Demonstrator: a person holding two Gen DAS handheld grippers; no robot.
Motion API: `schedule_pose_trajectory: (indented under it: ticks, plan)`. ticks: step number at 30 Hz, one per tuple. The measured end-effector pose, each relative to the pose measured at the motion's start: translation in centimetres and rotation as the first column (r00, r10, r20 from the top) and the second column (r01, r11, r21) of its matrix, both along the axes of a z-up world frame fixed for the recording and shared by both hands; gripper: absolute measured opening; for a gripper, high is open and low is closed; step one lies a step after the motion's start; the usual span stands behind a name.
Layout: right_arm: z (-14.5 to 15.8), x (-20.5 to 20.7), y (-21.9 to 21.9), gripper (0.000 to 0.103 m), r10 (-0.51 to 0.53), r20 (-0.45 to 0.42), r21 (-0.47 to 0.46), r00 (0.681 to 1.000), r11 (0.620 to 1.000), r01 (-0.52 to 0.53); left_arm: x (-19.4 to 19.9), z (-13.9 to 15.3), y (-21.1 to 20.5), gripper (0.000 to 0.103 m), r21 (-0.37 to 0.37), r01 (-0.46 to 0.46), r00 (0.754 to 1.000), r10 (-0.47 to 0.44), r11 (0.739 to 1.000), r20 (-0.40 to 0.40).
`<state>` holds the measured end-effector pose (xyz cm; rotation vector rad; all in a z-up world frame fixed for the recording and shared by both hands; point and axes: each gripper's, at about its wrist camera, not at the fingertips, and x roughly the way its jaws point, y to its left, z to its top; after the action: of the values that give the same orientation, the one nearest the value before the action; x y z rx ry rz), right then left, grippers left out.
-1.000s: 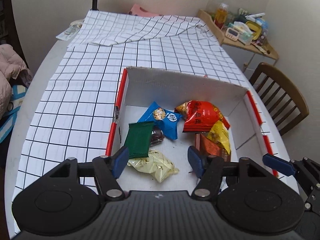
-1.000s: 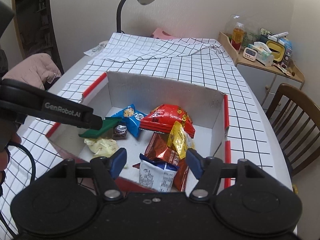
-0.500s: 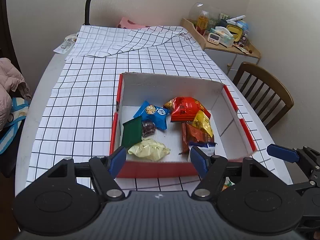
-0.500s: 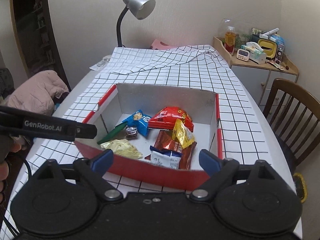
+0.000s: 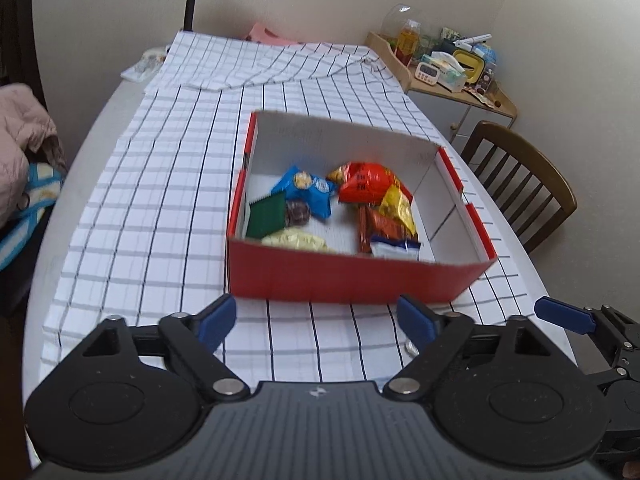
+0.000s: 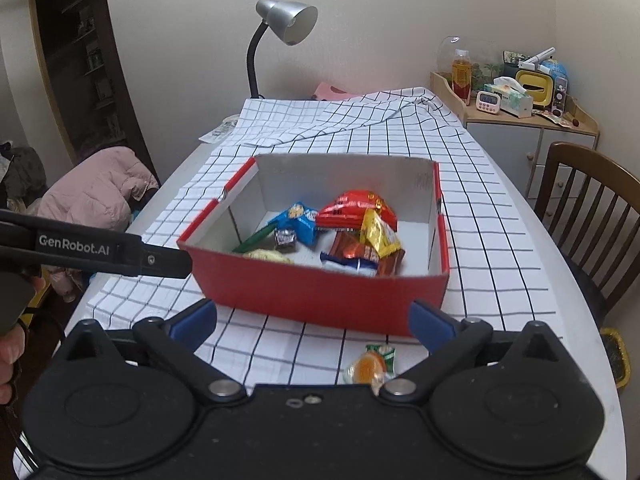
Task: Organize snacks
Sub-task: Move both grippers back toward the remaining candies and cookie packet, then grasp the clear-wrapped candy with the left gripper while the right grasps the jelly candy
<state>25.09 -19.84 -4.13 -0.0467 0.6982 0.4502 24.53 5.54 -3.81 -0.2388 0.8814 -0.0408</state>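
A red box [image 5: 352, 280] with white inner walls sits on the checked cloth [image 5: 160, 200] and serves as the landmark for everything else. Inside it, toward its left wall, lie a green packet [image 5: 265, 217], a small dark round sweet [image 5: 297, 213] just right of that, and a pale yellow packet [image 5: 296, 240] against the near wall. A blue packet [image 5: 306, 190] lies near the box's middle, toward the far wall. To the right of the middle, a red bag [image 5: 366, 182] touches a yellow packet [image 5: 396, 208], which lies partly over an orange-brown packet [image 5: 380, 228]; a white and blue packet [image 5: 394, 248] rests against the near wall in front of these. One orange candy [image 6: 370, 366] in a clear wrapper with a green top lies outside the box, on the cloth just before its near wall, toward the right corner. The left gripper [image 5: 316, 322] hangs before the near wall with its jaws opening, already wide apart, and nothing between them but cloth. The right gripper [image 6: 312, 324] is also before the near wall, jaws opening to a very wide spread, gripping nothing; the candy shows below and between its blue fingers [image 6: 430, 322], untouched by them. A lamp [image 6: 286, 24] stands beyond the box at the far end of the cloth, and a wooden chair [image 6: 592, 208] stands off to the box's right.
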Motion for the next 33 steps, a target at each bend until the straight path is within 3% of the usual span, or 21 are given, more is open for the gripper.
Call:
schedule_pose_trajectory:
  ticks: [3, 11, 22, 26, 30, 33]
  plan:
    - [-1.1, -0.5, -0.4, 0.103, 0.008, -0.01, -0.011, 1.0, 1.0, -0.008, -0.7, -1.2, -0.3, 0.098, -0.008, -0.016, 1.0, 0.016, 1.0, -0.025]
    - [-4.6, -0.4, -2.0, 0.102, 0.043, -0.046, -0.07, 0.998, 0.997, -0.046, -2.1, -5.2, -1.1, 0.098, -0.006, -0.156, 0.977, 0.153, 0.988, -0.15]
    - [-8.0, 2.5, -3.5, 0.097, 0.1, -0.104, -0.09, 0.989, 0.99, -0.11, -2.9, -9.5, -0.8, 0.098, 0.037, -0.377, 0.875, 0.369, 0.925, -0.315]
    - [-8.7, 3.7, -3.3, 0.093, 0.106, -0.126, -0.09, 0.986, 0.989, -0.118, -3.3, -10.6, -0.6, 0.098, 0.034, -0.45, 0.828, 0.431, 0.893, -0.358]
    - [-9.3, 4.7, -3.1, 0.087, 0.114, -0.148, -0.084, 0.982, 0.988, -0.127, -3.2, -11.5, -0.5, 0.097, 0.036, -0.489, 0.801, 0.464, 0.872, -0.377]
    - [-9.7, 5.2, -2.9, 0.081, 0.12, -0.158, -0.088, 0.98, 0.987, -0.135, -3.1, -11.9, -0.6, 0.084, 0.035, -0.505, 0.787, 0.476, 0.863, -0.393]
